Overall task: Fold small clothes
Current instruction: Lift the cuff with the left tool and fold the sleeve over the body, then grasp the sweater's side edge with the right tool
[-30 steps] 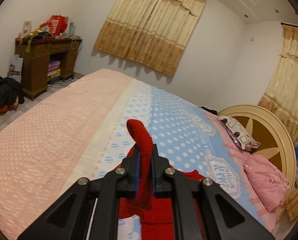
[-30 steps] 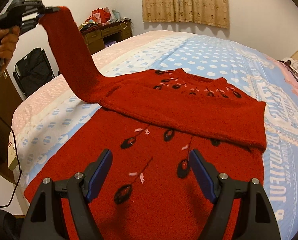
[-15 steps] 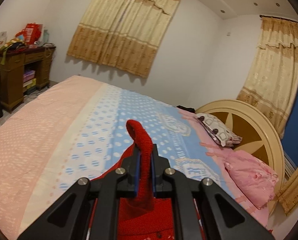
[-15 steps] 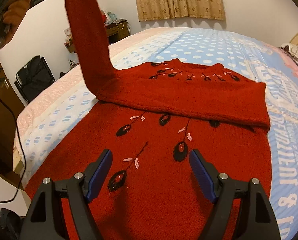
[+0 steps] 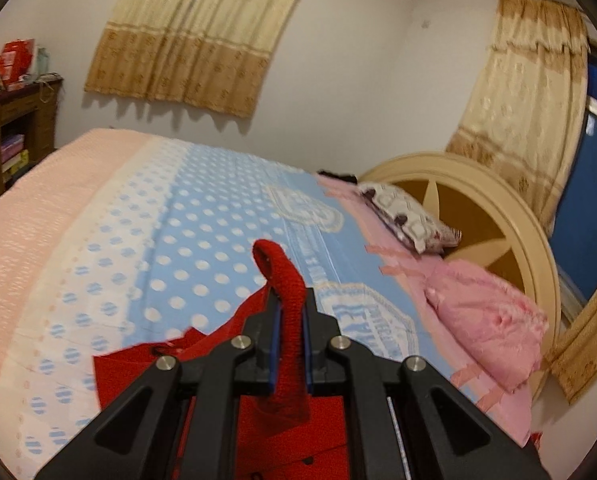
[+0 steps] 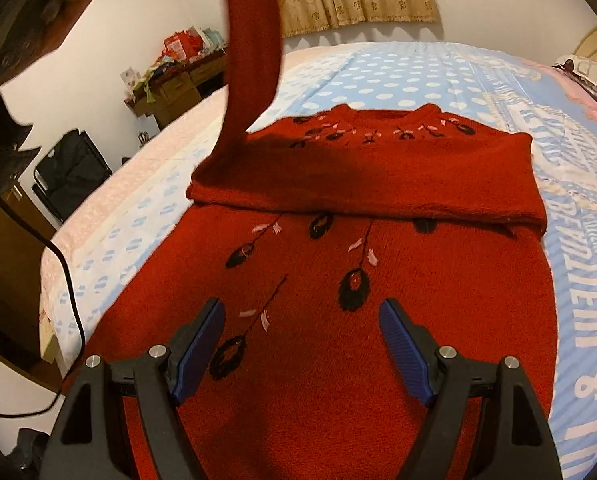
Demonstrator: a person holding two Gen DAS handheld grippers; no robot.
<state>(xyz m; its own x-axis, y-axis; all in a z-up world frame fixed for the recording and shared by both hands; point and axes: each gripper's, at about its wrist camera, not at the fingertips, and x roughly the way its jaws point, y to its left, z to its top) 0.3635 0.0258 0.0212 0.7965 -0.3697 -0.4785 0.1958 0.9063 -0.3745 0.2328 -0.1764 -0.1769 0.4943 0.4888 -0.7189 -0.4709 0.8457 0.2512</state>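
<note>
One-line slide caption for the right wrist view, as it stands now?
Open right gripper hovers over a red sweater on the bed, one sleeve lifted up out of frame.

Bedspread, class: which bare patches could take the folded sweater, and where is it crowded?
Free: the blue dotted bedspread beyond the sweater collar, and the pink strip toward the desk. Crowded: the headboard end with the pillows, and above the sweater, where the left tool holds the sleeve raised.
</note>
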